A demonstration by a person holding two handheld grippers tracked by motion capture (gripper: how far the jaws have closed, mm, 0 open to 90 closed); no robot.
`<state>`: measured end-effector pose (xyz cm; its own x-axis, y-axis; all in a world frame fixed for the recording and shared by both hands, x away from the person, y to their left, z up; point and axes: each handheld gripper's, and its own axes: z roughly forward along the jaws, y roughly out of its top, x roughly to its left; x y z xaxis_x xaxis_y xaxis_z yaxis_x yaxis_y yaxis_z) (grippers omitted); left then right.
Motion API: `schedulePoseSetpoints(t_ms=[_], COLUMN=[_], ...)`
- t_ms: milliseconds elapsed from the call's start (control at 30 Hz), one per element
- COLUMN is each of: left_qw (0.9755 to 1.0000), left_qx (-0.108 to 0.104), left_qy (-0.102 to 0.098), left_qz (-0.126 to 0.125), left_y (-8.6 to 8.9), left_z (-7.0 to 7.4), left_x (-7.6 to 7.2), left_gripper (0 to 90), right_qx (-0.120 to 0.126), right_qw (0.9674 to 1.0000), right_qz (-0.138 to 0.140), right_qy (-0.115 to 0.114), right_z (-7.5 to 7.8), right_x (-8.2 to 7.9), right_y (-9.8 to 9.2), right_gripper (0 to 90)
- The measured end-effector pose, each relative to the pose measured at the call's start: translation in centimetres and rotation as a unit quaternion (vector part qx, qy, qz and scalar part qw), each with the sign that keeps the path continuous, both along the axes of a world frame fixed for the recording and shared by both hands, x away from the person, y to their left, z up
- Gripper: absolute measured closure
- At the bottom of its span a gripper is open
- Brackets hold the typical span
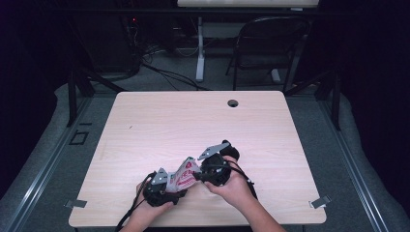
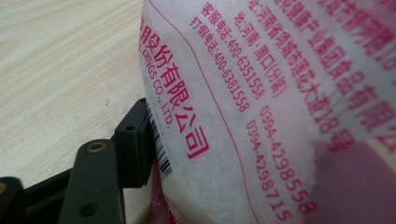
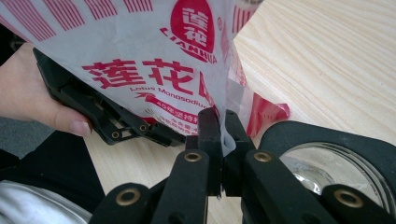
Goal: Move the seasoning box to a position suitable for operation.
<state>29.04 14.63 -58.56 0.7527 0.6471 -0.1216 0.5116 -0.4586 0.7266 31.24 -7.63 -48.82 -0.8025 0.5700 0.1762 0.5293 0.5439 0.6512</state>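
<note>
While both grippers sat close together near the front edge of the table (image 1: pixel 145 121), the wide wooden top beyond them and off to each side lay bare, with a small round hole (image 1: pixel 233 103) far back by the far edge. A folding chair (image 1: pixel 268 43) stood on the floor well behind the table.

Between the two grippers hung a white and red bag (image 1: pixel 186 175). On the side facing the right gripper, the bag showed a red badge with "LIANHUA" under two Chinese signs, then big red Chinese signs, and below them small words starting "Lotus Monosodium". On the side facing the left gripper it showed pink Chinese writing, the letters "DINGS CO., LTD.", the phone numbers "400-6351558" and "400-6381558", two more numbers starting "0394", and a little barcode. White grains showed through the bag.

The right gripper (image 3: pixel 219 126) was squeezed tight on a thin flap of the bag, its two black jaws almost meeting on it. Just beside that gripper, at its right, sat a clear glass jar (image 3: pixel 336 165) in a black holder.

The left gripper (image 1: pixel 162 186) had one black jaw pressed flat against the barcode side of the bag; its other jaw was hidden behind the bag, so I could not tell if it was gripping. A hand (image 3: pixel 28 100) wrapped around that gripper.
</note>
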Motion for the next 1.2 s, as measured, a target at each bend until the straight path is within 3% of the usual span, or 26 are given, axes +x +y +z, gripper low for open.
schedulePoseSetpoints(t_ms=[200, 300, 1200], left_qw=[0.9999, 0.9999, 0.9998], left_qx=[0.007, -0.003, -0.002], left_qy=[-0.014, -0.012, -0.016], left_qz=[0.005, 0.006, 0.013], left_y=[-0.02, 0.10, -0.05], left_z=[-0.08, -0.15, -0.16], left_x=[-0.20, -0.16, -0.35], left_gripper=[47.3, 50.0, 54.7], right_qx=[0.003, 0.007, 0.011], right_qw=[1.0000, 1.0000, 0.9999], right_qz=[0.000, 0.000, -0.001], right_qy=[0.004, 0.004, 0.010], right_z=[0.00, -0.05, -0.09], right_x=[0.05, 0.08, 0.21], right_y=[-0.07, -0.08, -0.17], right_gripper=[89.8, 89.7, 89.5])
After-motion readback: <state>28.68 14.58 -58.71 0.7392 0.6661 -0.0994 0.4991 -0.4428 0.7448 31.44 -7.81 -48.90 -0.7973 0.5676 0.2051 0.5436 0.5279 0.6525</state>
